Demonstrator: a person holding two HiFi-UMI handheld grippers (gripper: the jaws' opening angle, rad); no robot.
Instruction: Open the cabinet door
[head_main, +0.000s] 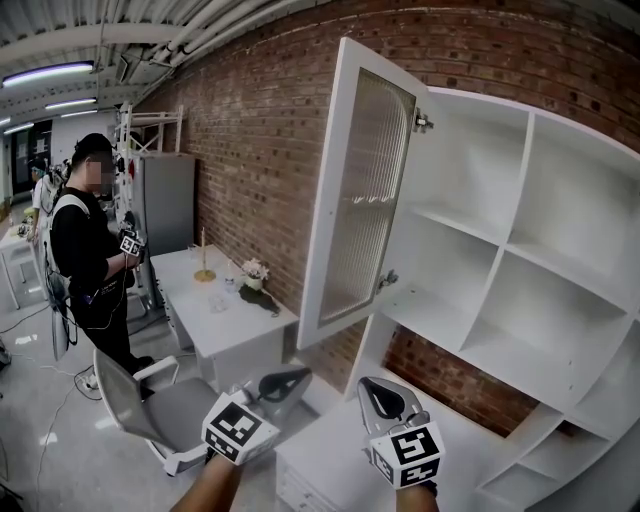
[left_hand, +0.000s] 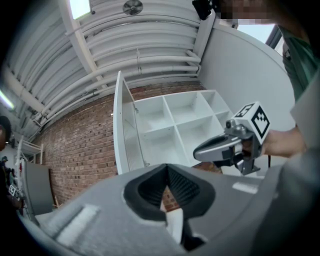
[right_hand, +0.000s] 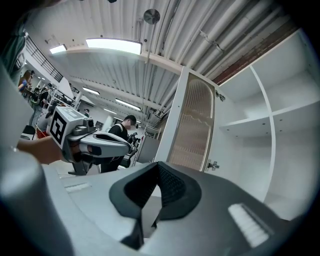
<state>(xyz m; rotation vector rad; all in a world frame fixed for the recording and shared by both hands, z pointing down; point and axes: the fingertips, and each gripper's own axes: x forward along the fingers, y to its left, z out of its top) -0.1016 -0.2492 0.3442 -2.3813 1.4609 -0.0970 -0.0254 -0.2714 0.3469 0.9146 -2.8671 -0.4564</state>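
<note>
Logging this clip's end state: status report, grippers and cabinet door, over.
Both jaws shut, empty: left gripper, right gripper. Cabinet door stands wide open, neither gripper touching it. Nothing in its path.

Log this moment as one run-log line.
cabinet door: wide open | left gripper: shut, empty, off door | right gripper: shut, empty, off door

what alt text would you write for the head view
A white cabinet door with a ribbed glass panel stands wide open beside bare white shelves on a brick wall. Below, the left tongs and right tongs are shut and empty.
</note>
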